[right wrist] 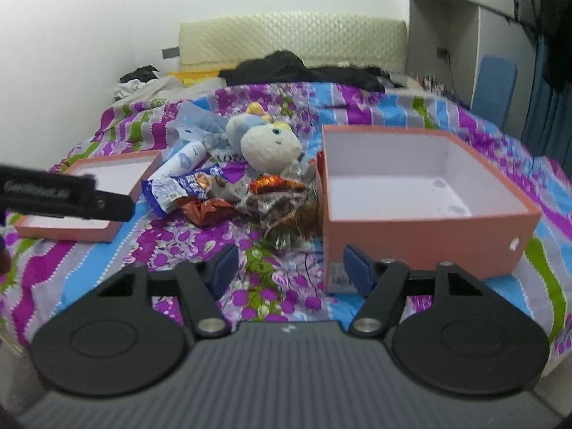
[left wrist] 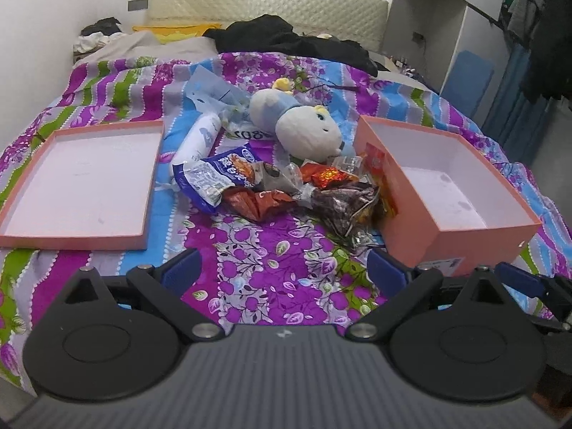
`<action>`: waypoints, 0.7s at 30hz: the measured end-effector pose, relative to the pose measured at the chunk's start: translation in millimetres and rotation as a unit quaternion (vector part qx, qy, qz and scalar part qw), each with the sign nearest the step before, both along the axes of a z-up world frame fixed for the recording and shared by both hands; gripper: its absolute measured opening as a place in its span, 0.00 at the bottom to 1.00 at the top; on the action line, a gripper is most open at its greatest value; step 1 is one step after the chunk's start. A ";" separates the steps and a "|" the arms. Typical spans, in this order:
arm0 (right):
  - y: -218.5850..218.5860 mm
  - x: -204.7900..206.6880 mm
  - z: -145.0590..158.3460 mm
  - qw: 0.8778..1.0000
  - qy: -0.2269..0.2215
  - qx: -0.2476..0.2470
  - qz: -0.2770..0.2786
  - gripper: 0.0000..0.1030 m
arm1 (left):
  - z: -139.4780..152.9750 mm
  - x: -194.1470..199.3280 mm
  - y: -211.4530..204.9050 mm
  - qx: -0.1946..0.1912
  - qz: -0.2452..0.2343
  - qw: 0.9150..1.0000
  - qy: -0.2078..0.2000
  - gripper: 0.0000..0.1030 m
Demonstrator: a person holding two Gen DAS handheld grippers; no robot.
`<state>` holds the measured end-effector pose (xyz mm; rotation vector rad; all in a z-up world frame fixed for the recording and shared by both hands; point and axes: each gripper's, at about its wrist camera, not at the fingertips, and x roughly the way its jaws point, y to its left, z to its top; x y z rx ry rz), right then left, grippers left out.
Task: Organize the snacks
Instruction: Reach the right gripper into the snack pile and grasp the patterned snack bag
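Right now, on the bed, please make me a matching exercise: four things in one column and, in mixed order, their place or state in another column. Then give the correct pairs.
Things:
1. deep box
2. shallow lid
3. soft toy
4. blue snack bag

Places or states:
A. lies behind the snack pile
B. stands right of the pile, open and empty
C. lies flat on the left, empty
D. at the left edge of the pile

Pairs: 1-B, 2-C, 3-A, 4-D
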<state>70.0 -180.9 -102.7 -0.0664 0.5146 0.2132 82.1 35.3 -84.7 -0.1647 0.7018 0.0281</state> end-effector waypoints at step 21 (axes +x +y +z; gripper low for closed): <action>83.3 75.3 -69.9 0.987 -0.070 -0.138 0.047 0.42 | -88.7 142.1 34.9 -0.035 -0.017 0.997 0.069 0.87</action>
